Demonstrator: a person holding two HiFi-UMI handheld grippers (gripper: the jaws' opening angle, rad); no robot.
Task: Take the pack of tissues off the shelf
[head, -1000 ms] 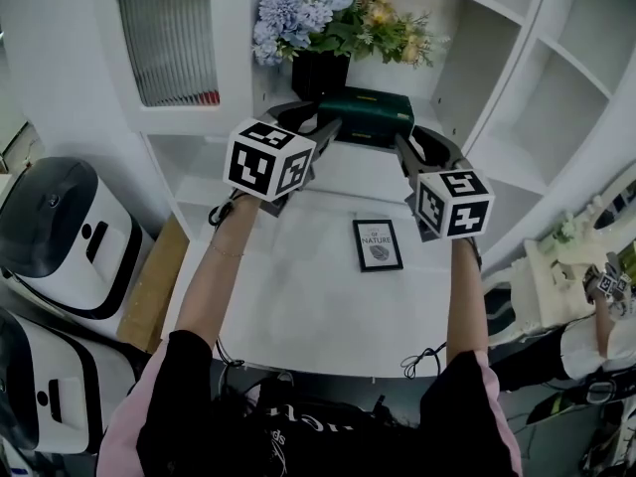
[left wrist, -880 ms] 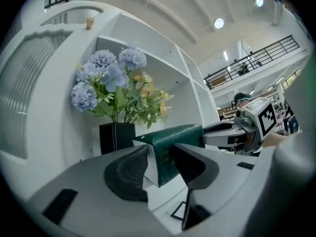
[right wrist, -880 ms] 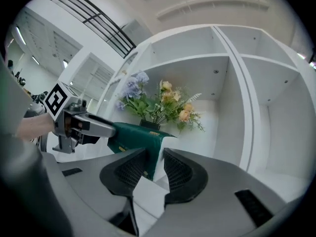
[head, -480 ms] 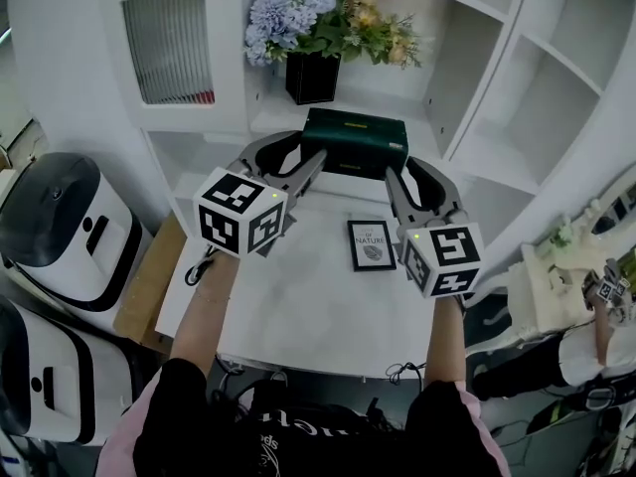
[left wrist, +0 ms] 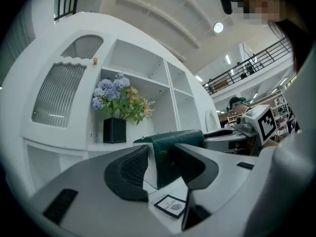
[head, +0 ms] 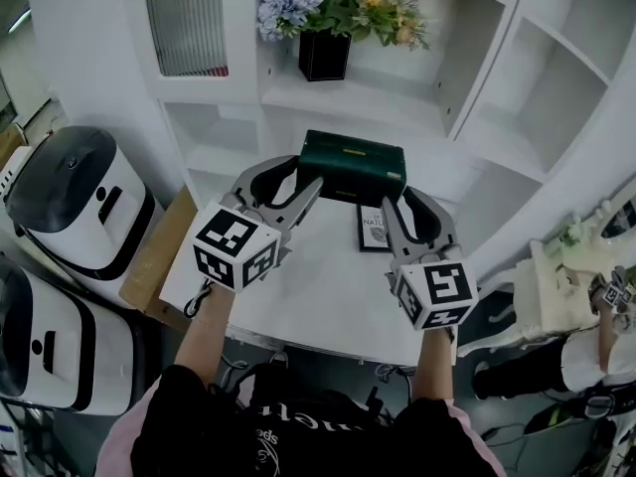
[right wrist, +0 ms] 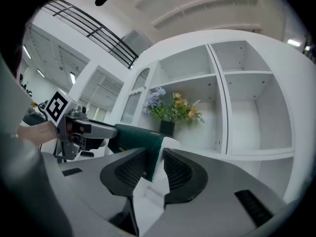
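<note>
The pack of tissues (head: 353, 165) is a dark green box, held in the air in front of the shelf (head: 397, 97) and over the white table (head: 318, 286). My left gripper (head: 310, 183) is shut on its left end, my right gripper (head: 392, 205) on its right end. In the left gripper view the green pack (left wrist: 170, 152) sits pinched between the dark pads of the left gripper (left wrist: 159, 164). The right gripper view shows the pack's end (right wrist: 136, 138) between the ribbed pads of the right gripper (right wrist: 154, 168).
A black vase of flowers (head: 325, 56) stands on the shelf behind. A small framed card (head: 375, 229) lies on the table under the pack. White rounded appliances (head: 84, 202) stand at the left. A ribbed-glass cabinet door (head: 186, 23) is at upper left.
Both grippers have pulled back toward me with the green pack, from the shelf by the vase to above the table and the framed card.
</note>
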